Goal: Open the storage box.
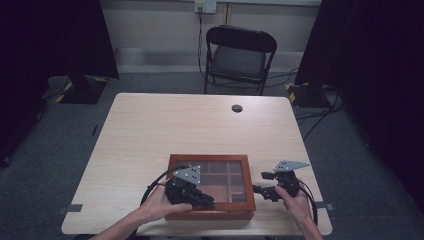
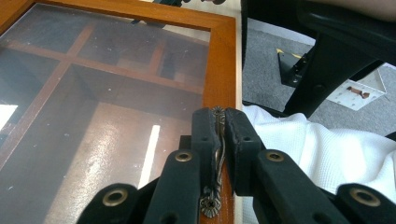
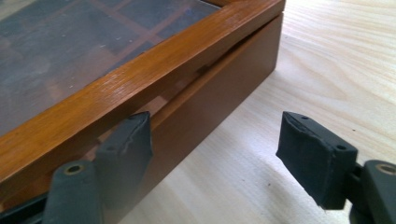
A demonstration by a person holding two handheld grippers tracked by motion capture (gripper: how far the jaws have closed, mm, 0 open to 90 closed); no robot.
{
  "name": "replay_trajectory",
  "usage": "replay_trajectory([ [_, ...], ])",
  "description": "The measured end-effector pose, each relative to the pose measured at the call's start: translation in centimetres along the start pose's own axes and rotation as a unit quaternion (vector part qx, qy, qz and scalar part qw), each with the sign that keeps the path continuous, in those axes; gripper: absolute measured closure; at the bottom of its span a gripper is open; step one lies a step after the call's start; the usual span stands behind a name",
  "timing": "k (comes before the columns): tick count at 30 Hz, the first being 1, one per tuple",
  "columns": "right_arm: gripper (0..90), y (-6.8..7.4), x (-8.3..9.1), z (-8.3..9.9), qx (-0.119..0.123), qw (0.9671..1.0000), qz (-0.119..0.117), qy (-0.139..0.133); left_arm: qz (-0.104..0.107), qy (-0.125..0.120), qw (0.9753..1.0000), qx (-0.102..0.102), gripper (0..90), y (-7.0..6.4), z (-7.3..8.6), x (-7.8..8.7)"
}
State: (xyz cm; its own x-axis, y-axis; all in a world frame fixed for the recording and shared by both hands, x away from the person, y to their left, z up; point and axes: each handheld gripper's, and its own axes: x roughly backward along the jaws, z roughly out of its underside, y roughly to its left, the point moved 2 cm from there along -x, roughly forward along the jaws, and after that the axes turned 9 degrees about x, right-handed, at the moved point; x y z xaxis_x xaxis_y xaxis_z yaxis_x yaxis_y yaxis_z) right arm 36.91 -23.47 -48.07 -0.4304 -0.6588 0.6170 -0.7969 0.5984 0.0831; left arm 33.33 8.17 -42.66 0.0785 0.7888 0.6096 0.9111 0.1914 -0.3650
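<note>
A brown wooden box (image 1: 210,158) with a glass lid (image 2: 93,93) and inner compartments sits at the table's near edge. My left gripper (image 1: 206,201) reaches over the lid's front rim and is shut on the small brass handle (image 2: 217,122) fixed there. In the right gripper view the lid (image 3: 140,70) stands slightly above the box wall (image 3: 219,93), with a thin dark gap between them. My right gripper (image 1: 261,182) is open at the box's right side. One of its fingers (image 3: 123,149) rests against that wall; the other finger (image 3: 317,158) hovers over bare table.
The light wooden table (image 1: 165,130) has a dark cable hole (image 1: 237,108) near its far edge. A black folding chair (image 1: 239,55) stands behind the table. White cloth (image 2: 327,158) on the person and a black chair base (image 2: 322,70) lie below the table's near edge.
</note>
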Motion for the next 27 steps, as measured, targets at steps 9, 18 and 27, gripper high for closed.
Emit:
replay_trajectory([
  [9,27.2,0.6,0.4,-0.3,0.001,0.9999,-0.011,-0.003,0.002,0.002,1.0,0.001,82.9,-0.1,-0.8,0.7],
  [18,23.8,1.7,0.0,-0.8,0.03,0.9988,-0.037,-0.008,0.009,0.003,0.9999,0.012,82.8,0.0,-1.7,1.5],
  [27,23.4,1.7,-0.1,-1.0,0.036,0.9988,-0.034,-0.004,0.023,0.007,0.9997,0.001,69.5,0.0,-1.5,1.6],
])
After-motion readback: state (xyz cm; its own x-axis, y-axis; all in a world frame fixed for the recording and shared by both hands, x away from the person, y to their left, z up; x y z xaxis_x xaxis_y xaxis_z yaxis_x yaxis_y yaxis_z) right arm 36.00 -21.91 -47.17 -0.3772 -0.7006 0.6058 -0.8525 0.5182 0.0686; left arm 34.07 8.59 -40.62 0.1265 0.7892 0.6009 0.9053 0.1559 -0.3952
